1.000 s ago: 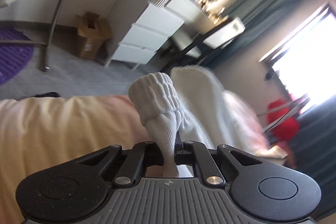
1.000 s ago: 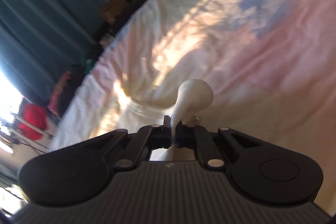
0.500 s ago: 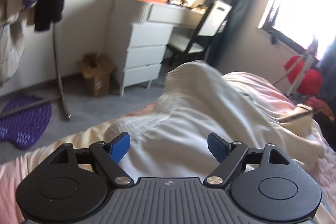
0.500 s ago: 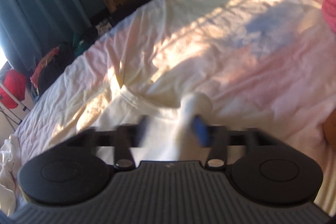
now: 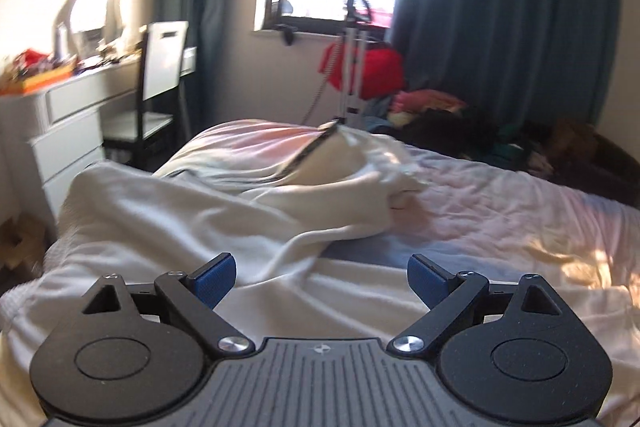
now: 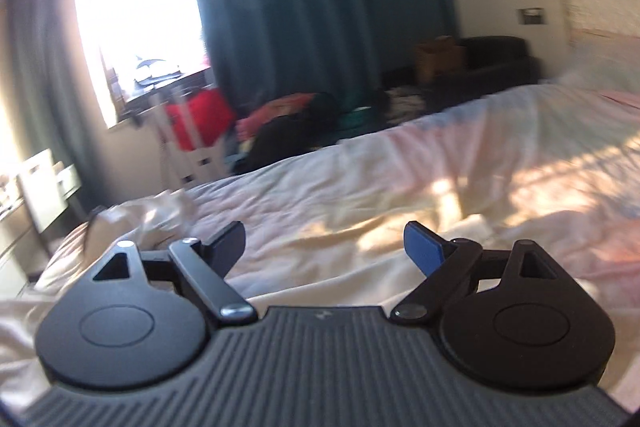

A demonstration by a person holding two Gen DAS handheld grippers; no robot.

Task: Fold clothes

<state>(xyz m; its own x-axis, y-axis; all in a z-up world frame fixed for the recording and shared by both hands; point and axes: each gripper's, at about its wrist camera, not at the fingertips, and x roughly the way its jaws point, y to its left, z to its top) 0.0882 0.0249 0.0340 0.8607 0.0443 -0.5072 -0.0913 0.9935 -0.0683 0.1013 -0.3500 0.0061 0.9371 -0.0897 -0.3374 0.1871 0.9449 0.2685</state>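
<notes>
Across the lower half of both views: two grippers held low over a bed [image 5: 520, 211], each empty.
Left gripper [image 5: 322, 277]: blue-padded fingers [image 5: 212, 277] spread wide apart, nothing between them.
Right gripper [image 6: 324, 247]: fingers likewise apart, hovering over bare bedding; view blurred.
White garment [image 5: 192, 215]: centre-left of the left view, lying rumpled on the bed, one part bunched up toward the middle of the frame; in the right view only a pale crumpled mass at the left edge.
Step in hand (judged): choosing the next grasp on the garment.
Method: pinch one layer at a hem or corner, both grippers on the same edge, pull the cloth taut and flat before folding over.
Fabric: soft, thick, matte, deep rounded folds; likely to sag and slip.
Bed cover: pale pink, quilted, finely wrinkled, sunlit at the right.
Dark flat object [image 5: 316, 147]: propped on the cloth, upper centre; identity unclear.
</notes>
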